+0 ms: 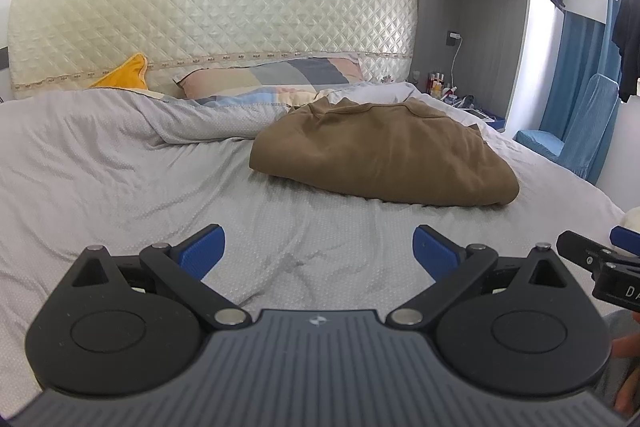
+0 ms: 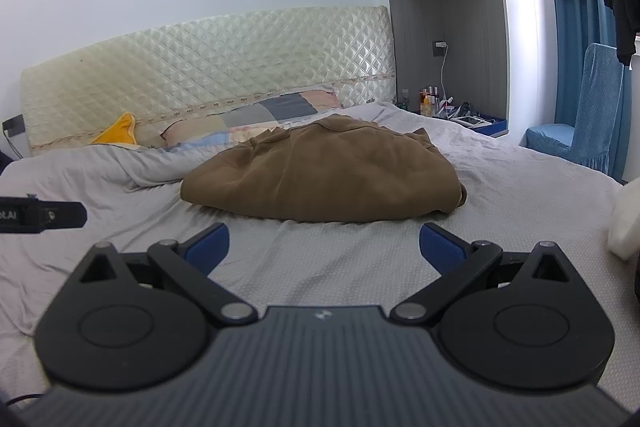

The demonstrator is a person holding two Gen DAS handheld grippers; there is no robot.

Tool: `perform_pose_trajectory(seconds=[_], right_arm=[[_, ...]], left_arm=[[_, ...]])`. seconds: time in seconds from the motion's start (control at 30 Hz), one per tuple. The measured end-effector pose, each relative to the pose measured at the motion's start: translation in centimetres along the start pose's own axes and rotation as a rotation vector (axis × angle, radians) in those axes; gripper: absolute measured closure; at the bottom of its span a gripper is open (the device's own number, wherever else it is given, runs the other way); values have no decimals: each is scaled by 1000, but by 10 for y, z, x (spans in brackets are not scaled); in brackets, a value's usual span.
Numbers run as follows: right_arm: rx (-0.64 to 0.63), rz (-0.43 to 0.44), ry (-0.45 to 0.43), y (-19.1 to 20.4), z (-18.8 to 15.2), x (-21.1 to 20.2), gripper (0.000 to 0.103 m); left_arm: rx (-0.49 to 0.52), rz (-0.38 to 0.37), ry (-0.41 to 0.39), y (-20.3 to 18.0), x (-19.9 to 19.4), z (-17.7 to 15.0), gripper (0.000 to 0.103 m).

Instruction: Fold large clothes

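Both the left tongs (image 1: pixel 319 247) and right tongs (image 2: pixel 324 245) hover wide and empty, so grabbing the bunched brown garment (image 1: pixel 380 155) blindly could pinch several layers or the grey bedsheet (image 1: pixel 120 167).

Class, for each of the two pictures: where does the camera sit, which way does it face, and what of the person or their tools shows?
Left wrist: on the left gripper, open, facing the headboard across the bed; the right gripper's tip shows at the right edge.
Right wrist: on the right gripper, open, facing likewise; the left gripper's tip at the left edge.
Shared: brown garment, patchwork pillow.
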State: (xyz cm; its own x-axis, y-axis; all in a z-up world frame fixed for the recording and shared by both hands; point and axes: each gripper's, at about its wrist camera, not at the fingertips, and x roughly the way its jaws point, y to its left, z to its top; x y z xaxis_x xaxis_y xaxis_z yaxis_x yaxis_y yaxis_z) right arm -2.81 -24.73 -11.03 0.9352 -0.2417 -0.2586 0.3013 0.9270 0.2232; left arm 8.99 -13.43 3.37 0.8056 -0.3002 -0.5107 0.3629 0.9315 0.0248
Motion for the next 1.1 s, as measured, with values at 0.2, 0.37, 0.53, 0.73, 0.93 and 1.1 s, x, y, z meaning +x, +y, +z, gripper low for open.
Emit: perform_pose_trajectory(seconds=[0.2,0.37,0.53,0.73,0.93,1.1], right_arm=[[0,0,1,0,0,0,0],[-1,-1,0,0,0,0,0],[-2,0,-1,-1,0,1,0],[-3,-1,-1,-1,-1,1,0],[0,-1,1,-3,-2,2,0],[-1,0,2,-5,-2,3,0]], left_arm=[[-3,-1,-2,0,-1,-1,1],[-7,-3,-13,1,-2,0,1],[-11,-8,-9,1,-2,0,1],[4,-6,-7,-2,-2,-1,1],[4,-7,-5,-2,-1,-2,1],[1,-7,-4,-2,-1,-3,1]])
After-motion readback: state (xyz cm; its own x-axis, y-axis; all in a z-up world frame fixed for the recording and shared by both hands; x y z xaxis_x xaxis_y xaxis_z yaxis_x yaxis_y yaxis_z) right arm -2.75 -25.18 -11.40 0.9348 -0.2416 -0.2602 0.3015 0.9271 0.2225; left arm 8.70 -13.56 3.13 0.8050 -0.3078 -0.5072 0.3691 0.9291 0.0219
